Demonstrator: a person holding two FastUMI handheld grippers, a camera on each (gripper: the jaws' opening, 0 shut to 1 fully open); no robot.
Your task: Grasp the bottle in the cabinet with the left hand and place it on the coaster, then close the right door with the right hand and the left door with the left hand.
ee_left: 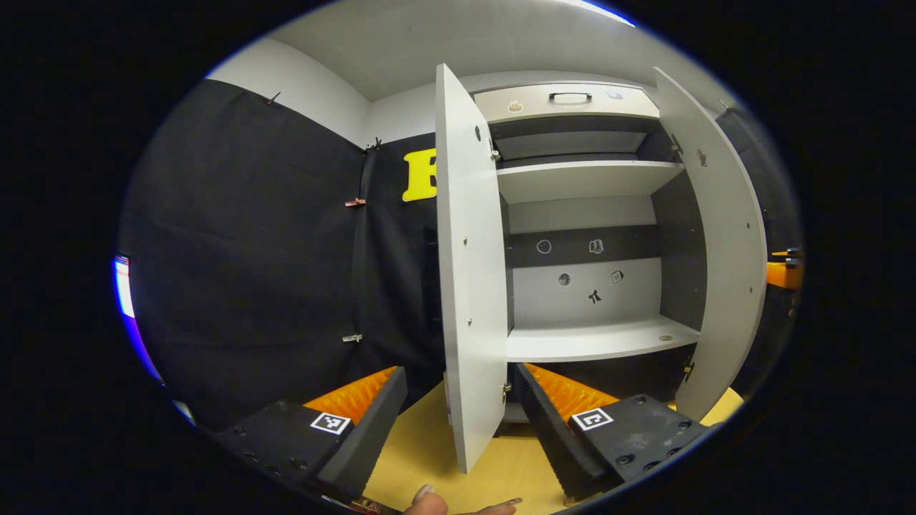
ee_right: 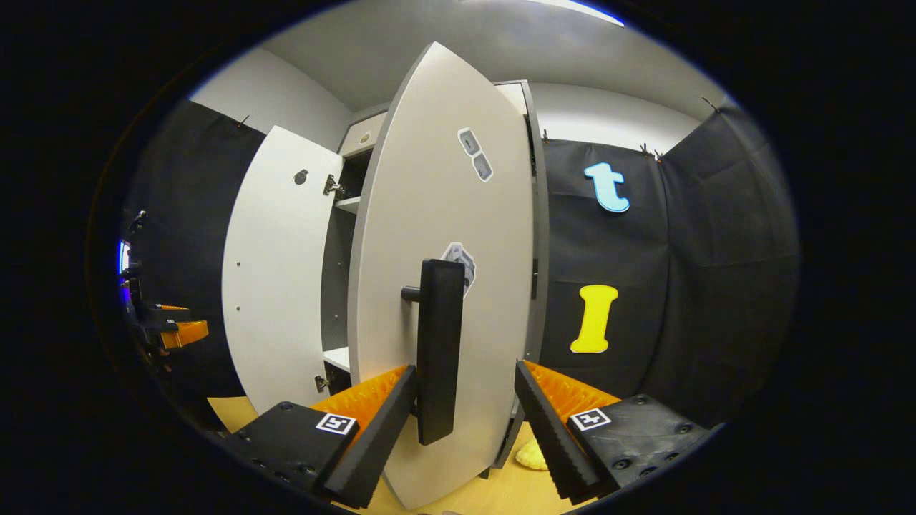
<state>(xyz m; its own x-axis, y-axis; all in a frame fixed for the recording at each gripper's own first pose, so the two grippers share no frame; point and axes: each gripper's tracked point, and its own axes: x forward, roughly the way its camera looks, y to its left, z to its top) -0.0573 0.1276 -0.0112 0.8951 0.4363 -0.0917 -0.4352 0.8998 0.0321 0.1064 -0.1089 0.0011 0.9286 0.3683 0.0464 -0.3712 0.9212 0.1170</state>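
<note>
The cabinet (ee_left: 583, 214) stands with both doors swung out. In the left gripper view the left gripper (ee_left: 458, 418) sits low before it, its fingers spread wide with the lower edge of the left door (ee_left: 469, 286) between them and touching neither. Past that door the lower shelf (ee_left: 597, 340) and the upper shelf (ee_left: 583, 179) lie bare apart from a small round spot on the lower one, and the right door (ee_left: 715, 243) stands open at the cabinet's far side. A fingertip (ee_left: 429, 501) shows at the bottom over the wooden tabletop (ee_left: 422, 450). In the right gripper view the right gripper (ee_right: 461, 418) is close against the outer face of the right door (ee_right: 444, 286), fingers apart with the dark vertical handle (ee_right: 439, 350) between them; one finger seems to brush the handle, though it is hard to tell. A pale yellow thing (ee_right: 531, 455), perhaps the coaster, peeks out at the cabinet's foot. The left gripper (ee_right: 175, 330) shows small beyond the left door (ee_right: 275, 272).
</note>
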